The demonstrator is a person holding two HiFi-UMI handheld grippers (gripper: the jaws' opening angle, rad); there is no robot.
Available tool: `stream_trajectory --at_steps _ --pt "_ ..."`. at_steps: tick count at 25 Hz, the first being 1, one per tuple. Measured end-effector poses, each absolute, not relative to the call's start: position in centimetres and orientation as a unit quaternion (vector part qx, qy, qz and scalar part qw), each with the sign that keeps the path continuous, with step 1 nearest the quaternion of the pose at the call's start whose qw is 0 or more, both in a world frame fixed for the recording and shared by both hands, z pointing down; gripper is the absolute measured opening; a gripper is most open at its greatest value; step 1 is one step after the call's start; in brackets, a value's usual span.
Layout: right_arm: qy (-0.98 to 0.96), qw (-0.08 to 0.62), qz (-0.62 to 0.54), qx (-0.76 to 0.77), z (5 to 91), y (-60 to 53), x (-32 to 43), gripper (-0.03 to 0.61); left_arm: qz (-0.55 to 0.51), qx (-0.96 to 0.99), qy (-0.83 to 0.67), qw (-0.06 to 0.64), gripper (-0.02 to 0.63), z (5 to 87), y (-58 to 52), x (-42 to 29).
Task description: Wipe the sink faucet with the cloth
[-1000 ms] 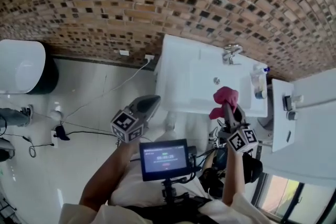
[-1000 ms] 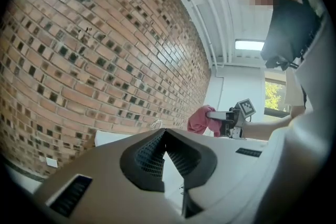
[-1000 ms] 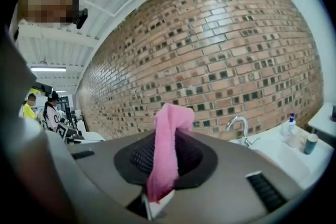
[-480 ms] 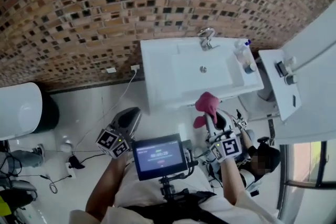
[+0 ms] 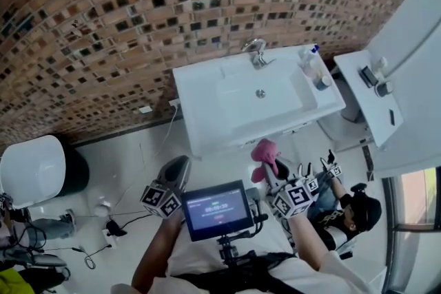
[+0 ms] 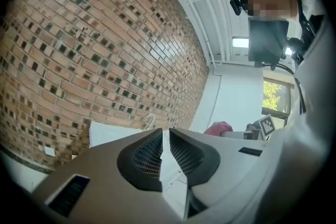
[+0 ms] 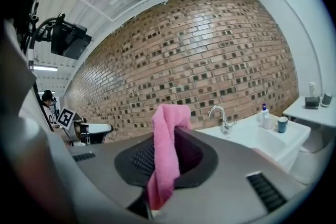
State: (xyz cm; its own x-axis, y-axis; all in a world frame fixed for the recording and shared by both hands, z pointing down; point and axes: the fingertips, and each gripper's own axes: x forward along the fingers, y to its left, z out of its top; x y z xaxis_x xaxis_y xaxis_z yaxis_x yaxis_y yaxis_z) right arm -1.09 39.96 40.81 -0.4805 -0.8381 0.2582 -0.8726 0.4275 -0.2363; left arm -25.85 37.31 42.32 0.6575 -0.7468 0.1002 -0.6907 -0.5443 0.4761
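A pink cloth [image 7: 167,157] hangs between the jaws of my right gripper [image 7: 170,136], which is shut on it. In the head view the cloth [image 5: 264,153] sits just in front of the white sink [image 5: 200,113], apart from it. The chrome faucet [image 5: 255,51] stands at the sink's back edge against the brick wall; in the right gripper view the faucet [image 7: 221,116] is ahead and to the right. My left gripper [image 5: 179,165] is held to the left of the sink with nothing in it, its pads [image 6: 152,152] closed together.
A soap bottle [image 5: 308,57] and a cup [image 5: 322,83] stand on the sink's right rim. A white shelf [image 5: 368,103] with small items is to the right, a toilet [image 5: 31,169] at the far left. Cables lie on the floor [image 5: 131,169]. A screen [image 5: 217,210] sits by my chest.
The view has swung so the sink now lies near the middle instead of at the right. Both grippers stay low in front of it, and the cloth remains in the right one.
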Motion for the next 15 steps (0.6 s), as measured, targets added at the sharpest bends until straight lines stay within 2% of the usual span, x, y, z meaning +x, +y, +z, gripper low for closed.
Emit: stream_trajectory --at_steps 15 --pt "-0.851 0.048 0.185 0.49 42.5 41.5 3.6 0.063 -0.018 0.874 -0.409 0.262 0.037 43.3 37.4 -19.1"
